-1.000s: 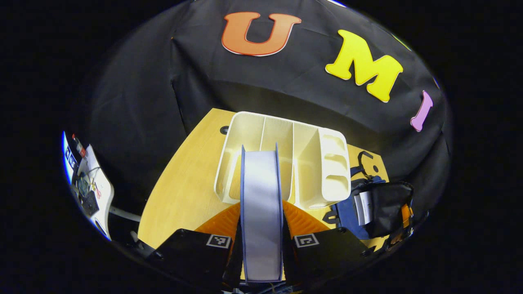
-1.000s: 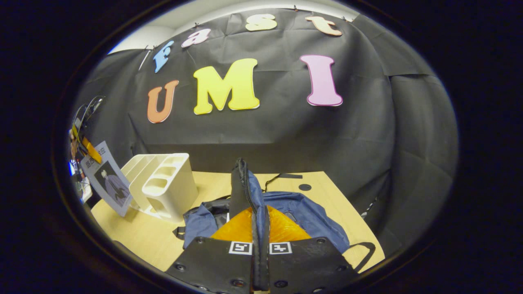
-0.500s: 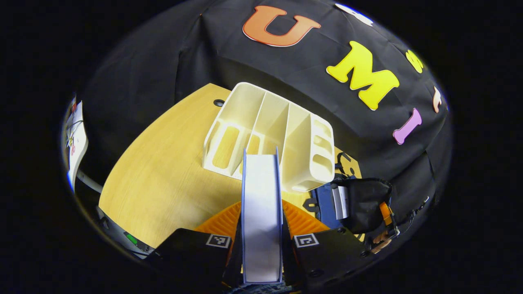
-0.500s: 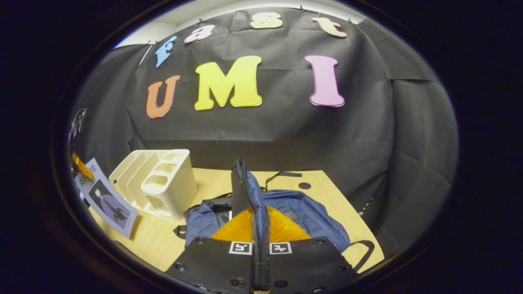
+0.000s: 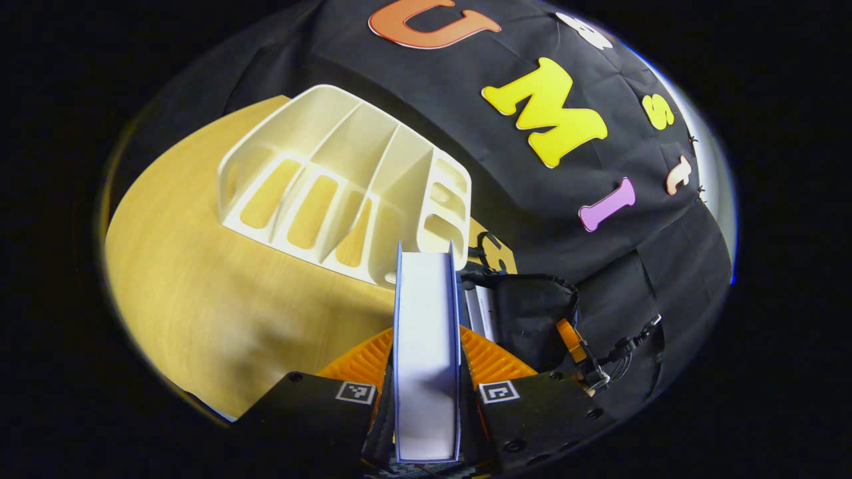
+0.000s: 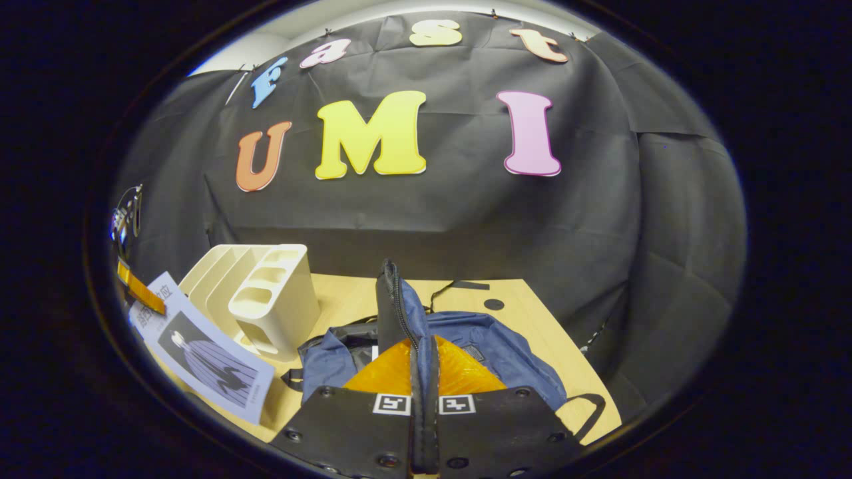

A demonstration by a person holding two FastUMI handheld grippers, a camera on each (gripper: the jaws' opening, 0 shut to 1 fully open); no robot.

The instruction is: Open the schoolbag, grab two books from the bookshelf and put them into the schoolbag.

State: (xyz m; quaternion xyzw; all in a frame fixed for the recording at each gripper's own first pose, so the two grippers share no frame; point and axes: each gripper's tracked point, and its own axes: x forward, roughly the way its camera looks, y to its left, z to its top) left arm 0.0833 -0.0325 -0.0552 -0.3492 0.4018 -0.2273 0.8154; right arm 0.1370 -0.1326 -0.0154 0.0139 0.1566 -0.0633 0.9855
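Light wooden tabletop [image 6: 532, 319] is carrying a cream bookshelf [image 6: 266, 306] at left; blue schoolbag [image 6: 492, 352] is lying just beside it, strap trailing.

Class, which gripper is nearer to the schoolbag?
Right. The right gripper is clamped on the schoolbag flap; the left gripper, holding a book, is beside it.

wooden table [image 6: 532, 319] | round hole [image 6: 494, 304] near far edge, possibly cable port
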